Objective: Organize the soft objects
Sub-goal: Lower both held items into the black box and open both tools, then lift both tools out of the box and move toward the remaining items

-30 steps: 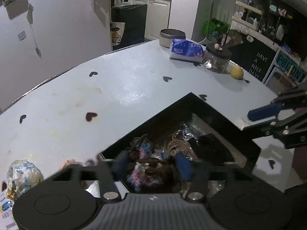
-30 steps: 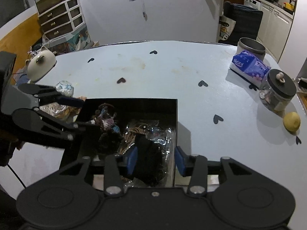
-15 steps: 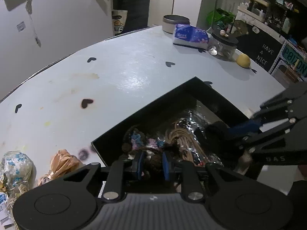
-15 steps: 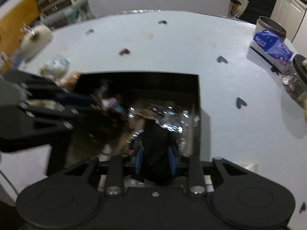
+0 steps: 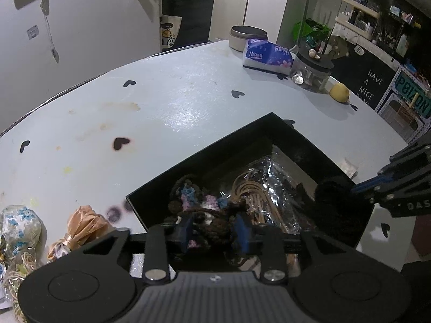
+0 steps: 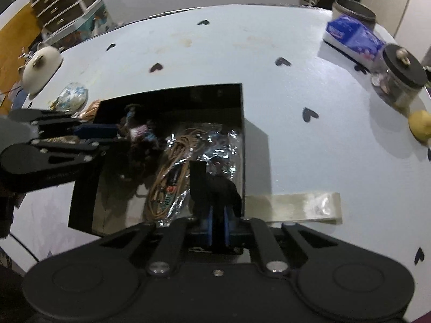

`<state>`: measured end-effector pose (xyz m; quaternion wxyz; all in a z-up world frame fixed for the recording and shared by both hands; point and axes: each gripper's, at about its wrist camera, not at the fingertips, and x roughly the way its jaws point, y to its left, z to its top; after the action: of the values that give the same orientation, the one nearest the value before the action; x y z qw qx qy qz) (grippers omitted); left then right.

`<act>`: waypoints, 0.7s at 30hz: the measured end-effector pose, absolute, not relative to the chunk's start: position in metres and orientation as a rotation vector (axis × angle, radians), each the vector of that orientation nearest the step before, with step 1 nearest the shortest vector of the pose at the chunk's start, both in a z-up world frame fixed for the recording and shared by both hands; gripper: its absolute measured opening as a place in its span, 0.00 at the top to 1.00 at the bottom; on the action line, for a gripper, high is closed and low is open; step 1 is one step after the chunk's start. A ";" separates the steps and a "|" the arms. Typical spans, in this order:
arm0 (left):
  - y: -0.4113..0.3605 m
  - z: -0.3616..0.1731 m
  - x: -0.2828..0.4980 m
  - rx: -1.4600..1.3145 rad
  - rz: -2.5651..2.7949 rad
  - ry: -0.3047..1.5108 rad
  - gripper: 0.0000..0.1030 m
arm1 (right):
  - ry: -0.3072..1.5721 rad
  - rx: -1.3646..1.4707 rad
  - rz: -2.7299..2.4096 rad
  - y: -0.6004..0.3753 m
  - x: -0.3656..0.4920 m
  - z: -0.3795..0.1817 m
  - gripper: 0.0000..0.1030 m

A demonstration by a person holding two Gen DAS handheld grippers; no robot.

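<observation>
Over the black box (image 5: 309, 145) on the desk (image 5: 175, 102), a crocheted doll (image 5: 207, 218) is pinched by the left tongs (image 5: 214, 232) and a black pouch (image 6: 215, 188) by the right tongs (image 6: 218, 228); the cord bundle (image 6: 172, 172) beneath could be snagged and dragged out.

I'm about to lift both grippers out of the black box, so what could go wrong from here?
1. The crocheted bundle in the left gripper has loose yarn lying against the brown cord coil; lifting may drag the cord along.
2. The right gripper pinches only an edge of the black fabric piece, so it may slip free.
3. That fabric lies on the crinkled silver wrapper, close to the black box wall, and could snag either.
</observation>
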<state>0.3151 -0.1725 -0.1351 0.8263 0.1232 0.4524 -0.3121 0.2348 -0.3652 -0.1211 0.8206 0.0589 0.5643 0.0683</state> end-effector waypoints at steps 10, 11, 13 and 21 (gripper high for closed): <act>-0.163 -0.121 0.300 0.208 -0.654 0.944 0.39 | 1.127 0.136 0.160 -0.364 0.228 -0.110 0.66; -0.161 -0.119 0.298 0.197 -0.650 0.942 0.35 | 1.113 0.139 0.161 -0.365 0.227 -0.107 0.63; -0.159 -0.114 0.294 0.172 -0.636 0.938 0.28 | 1.081 0.146 0.157 -0.367 0.223 -0.103 0.60; -0.149 -0.096 0.273 0.080 -0.571 0.919 0.15 | 0.943 0.174 0.167 -0.374 0.203 -0.087 0.45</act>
<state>0.2732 -0.1495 -0.0964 0.8566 0.0381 0.4372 -0.2715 0.2033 -0.3738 -0.0870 0.8840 0.0838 0.4529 0.0803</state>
